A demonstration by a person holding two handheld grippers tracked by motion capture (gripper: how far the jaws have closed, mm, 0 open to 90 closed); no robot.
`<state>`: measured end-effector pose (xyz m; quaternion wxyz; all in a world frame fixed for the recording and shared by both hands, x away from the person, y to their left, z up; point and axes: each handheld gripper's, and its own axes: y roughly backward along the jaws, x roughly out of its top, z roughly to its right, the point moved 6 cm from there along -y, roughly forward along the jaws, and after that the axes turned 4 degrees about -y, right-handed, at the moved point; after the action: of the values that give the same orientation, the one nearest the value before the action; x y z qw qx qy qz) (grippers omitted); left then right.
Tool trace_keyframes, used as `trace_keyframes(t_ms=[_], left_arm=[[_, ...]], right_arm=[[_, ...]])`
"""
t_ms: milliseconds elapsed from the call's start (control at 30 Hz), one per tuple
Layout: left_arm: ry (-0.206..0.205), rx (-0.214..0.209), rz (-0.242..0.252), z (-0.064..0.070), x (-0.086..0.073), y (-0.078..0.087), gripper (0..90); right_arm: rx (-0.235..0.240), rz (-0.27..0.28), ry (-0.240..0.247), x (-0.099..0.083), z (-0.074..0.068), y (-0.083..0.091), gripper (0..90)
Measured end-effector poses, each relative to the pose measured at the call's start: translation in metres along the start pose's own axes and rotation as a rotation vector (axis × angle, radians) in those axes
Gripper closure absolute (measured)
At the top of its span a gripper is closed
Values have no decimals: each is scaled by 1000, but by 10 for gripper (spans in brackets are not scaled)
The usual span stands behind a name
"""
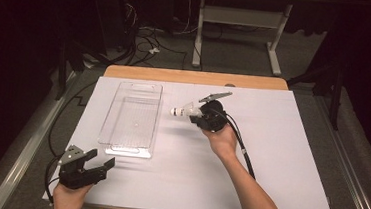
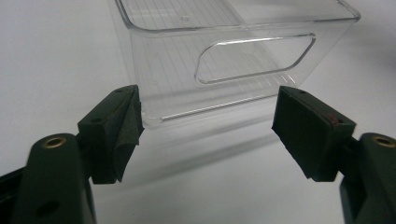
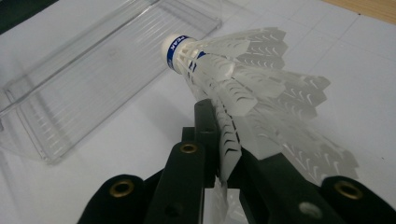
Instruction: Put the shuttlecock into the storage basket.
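— One shuttlecock: where?
— Pinched by its skirt in the right gripper, cork aimed left at the clear bin, likely its destination.
— Left gripper?
— Jaws apart, empty, near-left.

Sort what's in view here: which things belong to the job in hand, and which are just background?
In play: shuttlecock, pinched by its skirt in the right gripper; clear plastic bin, empty on the table; left gripper, open, facing the bin's end wall.

Background: white tabletop; cables on the floor; table frame beyond.
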<state>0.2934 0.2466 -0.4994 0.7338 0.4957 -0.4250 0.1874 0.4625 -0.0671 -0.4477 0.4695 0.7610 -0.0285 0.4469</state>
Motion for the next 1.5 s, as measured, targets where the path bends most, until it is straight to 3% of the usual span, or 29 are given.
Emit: trace_keyframes(t_ms=[100,233,633,833,1500], left_arm=[[18,-18,-3,-3,0,-1,228],[5,-9,-10,-2,-1,-2,232],[-24,-3,-19,0,-1,-3,237],[-27,-4,-19,1,-2,-3,238],[-33,-1,-33,2,-2,-3,244]], right_arm=[[8,2,-3,3,-2,1,889],[45,12,-19,8,-7,2,889],[54,-16,11,17,-20,1,889],[85,-20,3,25,-24,2,888],[78,-38,32,36,-33,-4,887]])
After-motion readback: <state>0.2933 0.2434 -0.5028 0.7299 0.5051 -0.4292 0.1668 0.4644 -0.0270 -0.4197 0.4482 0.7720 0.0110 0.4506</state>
